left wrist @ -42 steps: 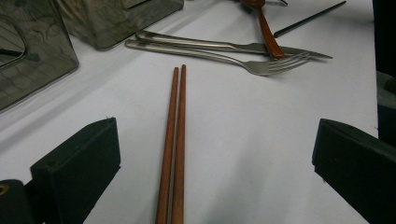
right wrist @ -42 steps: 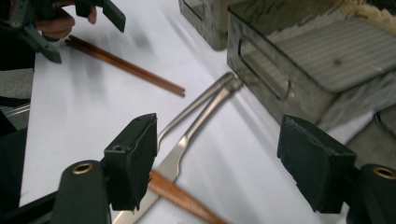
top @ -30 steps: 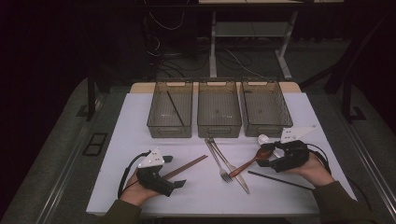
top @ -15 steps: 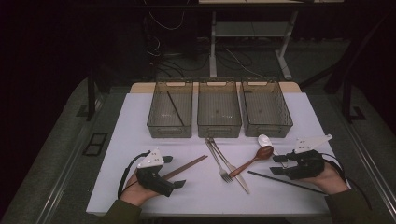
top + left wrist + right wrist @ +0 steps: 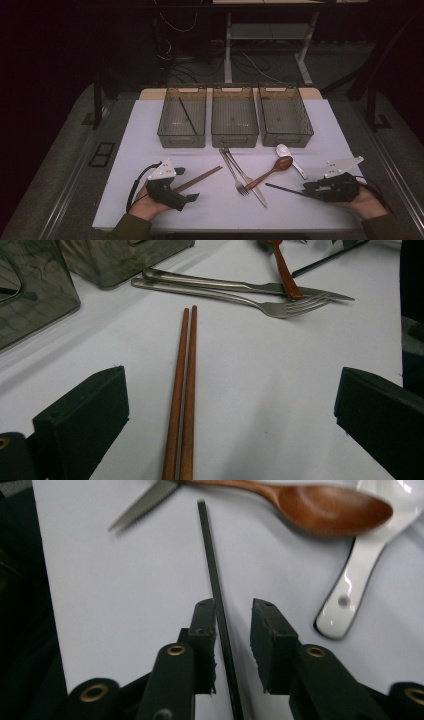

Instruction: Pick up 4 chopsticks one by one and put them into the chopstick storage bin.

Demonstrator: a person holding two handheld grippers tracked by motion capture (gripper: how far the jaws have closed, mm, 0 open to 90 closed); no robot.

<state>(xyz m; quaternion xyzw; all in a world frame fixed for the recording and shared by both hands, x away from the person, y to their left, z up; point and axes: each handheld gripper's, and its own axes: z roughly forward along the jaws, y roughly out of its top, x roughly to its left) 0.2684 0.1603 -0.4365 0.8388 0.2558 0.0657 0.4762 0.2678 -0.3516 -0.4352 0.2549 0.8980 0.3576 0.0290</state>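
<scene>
1. Our right tool (image 5: 232, 645) straddles the black chopstick (image 5: 215, 585), which lies flat on the table (image 5: 130, 150) just below the wooden spoon (image 5: 320, 505). Its jaws have just been closing, one pad beside the stick, a gap left at the other, so no grip yet.
2. Our left tool (image 5: 230, 420) lies low and wide open, empty, around the brown chopsticks (image 5: 184, 390), left of that spoon.

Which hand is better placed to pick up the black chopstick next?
The right. The right claw already straddles the black chopstick, and its jaws have just been closing around it. The left claw is wide open over the brown chopsticks.
</scene>
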